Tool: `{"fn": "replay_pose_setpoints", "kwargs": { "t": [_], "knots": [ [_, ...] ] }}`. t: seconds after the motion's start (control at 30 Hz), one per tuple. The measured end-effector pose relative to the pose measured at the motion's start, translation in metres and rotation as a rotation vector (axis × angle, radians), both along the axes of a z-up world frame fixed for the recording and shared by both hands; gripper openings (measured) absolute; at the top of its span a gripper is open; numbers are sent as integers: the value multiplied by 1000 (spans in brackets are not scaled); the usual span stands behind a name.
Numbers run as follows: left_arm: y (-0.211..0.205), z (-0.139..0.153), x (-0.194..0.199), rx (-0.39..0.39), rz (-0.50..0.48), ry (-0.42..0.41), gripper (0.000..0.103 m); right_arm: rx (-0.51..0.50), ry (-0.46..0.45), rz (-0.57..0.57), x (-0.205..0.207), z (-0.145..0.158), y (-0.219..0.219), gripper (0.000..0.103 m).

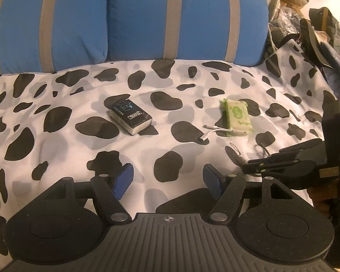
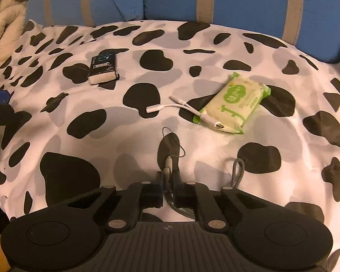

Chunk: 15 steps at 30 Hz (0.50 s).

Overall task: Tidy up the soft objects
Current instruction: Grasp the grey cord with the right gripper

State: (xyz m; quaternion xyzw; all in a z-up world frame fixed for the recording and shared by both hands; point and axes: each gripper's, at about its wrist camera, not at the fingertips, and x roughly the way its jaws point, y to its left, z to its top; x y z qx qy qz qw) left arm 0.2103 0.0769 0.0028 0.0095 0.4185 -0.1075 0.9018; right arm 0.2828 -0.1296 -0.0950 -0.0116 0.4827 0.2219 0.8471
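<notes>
Barely begun: the right hand-held gripper (image 2: 168,176) pinches a grey cord (image 2: 236,172) on the bed (image 2: 56,170), the left hand-held gripper (image 1: 167,179) gapes empty, and both tissue packs (image 2: 233,104) lie ahead, untouched.

Dim, warm indoor light with an orange cast. Soft shadows fall on the sheet (image 1: 79,95). Fisheye bending curves the far pillows (image 2: 238,0); edges blur slightly, corners vignette.
</notes>
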Motion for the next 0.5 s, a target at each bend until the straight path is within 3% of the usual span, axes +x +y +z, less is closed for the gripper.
{"fn": "replay_pose_setpoints", "kwargs": {
  "t": [0.5],
  "knots": [
    [-7,-4,12,28,44,2,67,-5,-21,-36,-9,28,-18,10]
  ]
}}
